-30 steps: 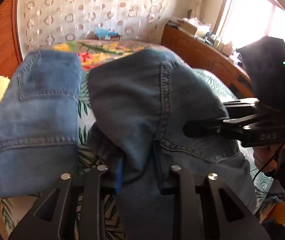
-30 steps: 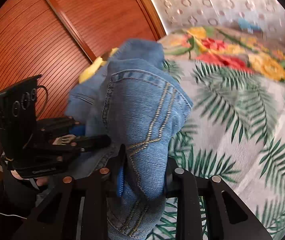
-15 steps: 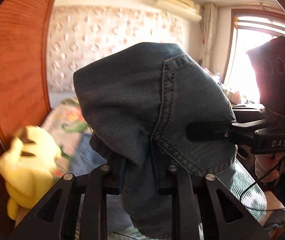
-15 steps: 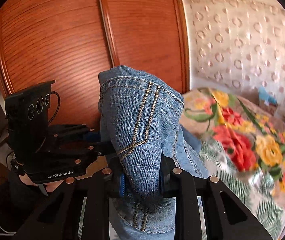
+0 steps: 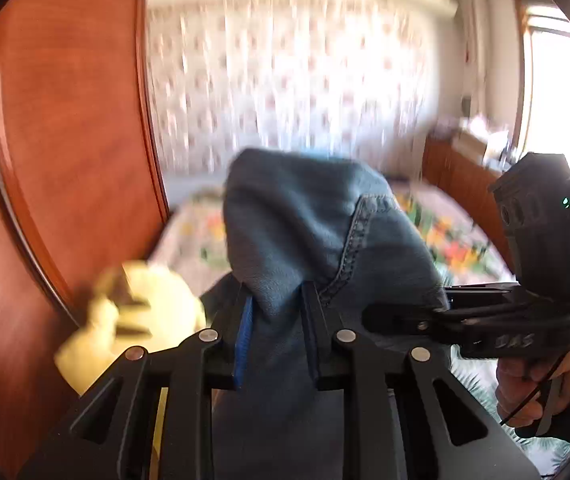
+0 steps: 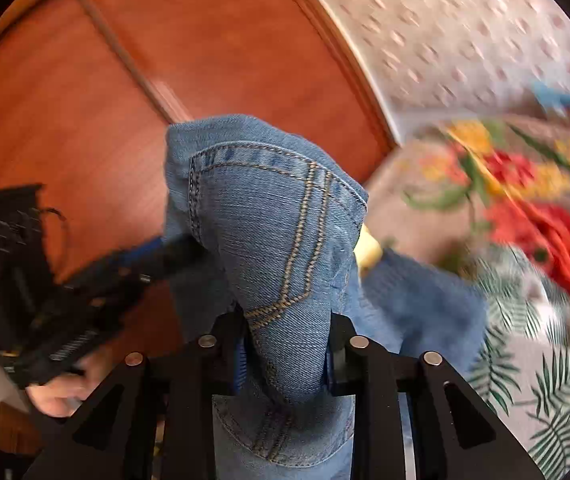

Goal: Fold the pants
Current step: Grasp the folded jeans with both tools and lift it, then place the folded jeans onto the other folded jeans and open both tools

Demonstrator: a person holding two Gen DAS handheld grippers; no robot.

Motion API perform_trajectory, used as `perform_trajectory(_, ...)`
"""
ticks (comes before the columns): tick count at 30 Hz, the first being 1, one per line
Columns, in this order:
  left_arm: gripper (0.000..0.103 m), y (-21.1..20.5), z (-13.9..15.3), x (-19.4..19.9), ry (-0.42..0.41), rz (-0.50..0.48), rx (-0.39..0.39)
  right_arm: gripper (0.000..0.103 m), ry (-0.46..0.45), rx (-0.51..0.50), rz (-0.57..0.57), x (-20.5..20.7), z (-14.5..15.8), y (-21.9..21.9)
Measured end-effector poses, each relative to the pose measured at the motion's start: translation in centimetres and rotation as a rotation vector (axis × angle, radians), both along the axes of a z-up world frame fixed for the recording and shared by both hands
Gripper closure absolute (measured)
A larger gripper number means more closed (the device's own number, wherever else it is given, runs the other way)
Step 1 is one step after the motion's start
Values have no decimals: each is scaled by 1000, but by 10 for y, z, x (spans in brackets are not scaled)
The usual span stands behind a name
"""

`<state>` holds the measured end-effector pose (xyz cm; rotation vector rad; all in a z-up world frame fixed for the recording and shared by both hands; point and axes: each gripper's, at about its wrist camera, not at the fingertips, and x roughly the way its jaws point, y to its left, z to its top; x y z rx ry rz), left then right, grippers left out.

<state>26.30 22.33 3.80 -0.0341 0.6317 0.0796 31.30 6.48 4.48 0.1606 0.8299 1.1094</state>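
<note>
The blue denim pants (image 5: 305, 232) are held up in the air over the bed by both grippers. My left gripper (image 5: 275, 308) is shut on a bunched fold of the denim. My right gripper (image 6: 287, 330) is shut on the denim by a stitched pocket (image 6: 281, 236). In the left wrist view the right gripper (image 5: 369, 316) comes in from the right and meets the cloth. In the right wrist view the left gripper (image 6: 181, 252) comes in from the left, blurred. The rest of the pants hangs down towards the bed (image 6: 425, 300).
A bed with a floral and palm-leaf cover (image 6: 525, 220) lies below. A red-brown wooden wardrobe (image 5: 65, 140) stands close on the left. A yellow plush toy (image 5: 133, 320) sits by it. A wooden dresser (image 5: 461, 172) and bright window (image 5: 557, 92) are at the right.
Both grippers have lifted the pants off the bed and swung them; the views now tilt back down towards the bed. Both keep their hold on the denim.
</note>
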Motion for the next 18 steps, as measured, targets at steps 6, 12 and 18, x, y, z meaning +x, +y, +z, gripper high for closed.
perform_trajectory(6, 80, -12, -58, 19, 111, -24, -16, 47, -52, -172, -156, 39, -51, -14)
perform_trajectory(12, 80, 1, -70, 14, 141, -12, -15, 44, -180, -243, -224, 26, -14, -19)
perform_trajectory(18, 80, 3, -87, 3, 175, 18, -25, 70, -311, -195, -211, -37, 14, -10)
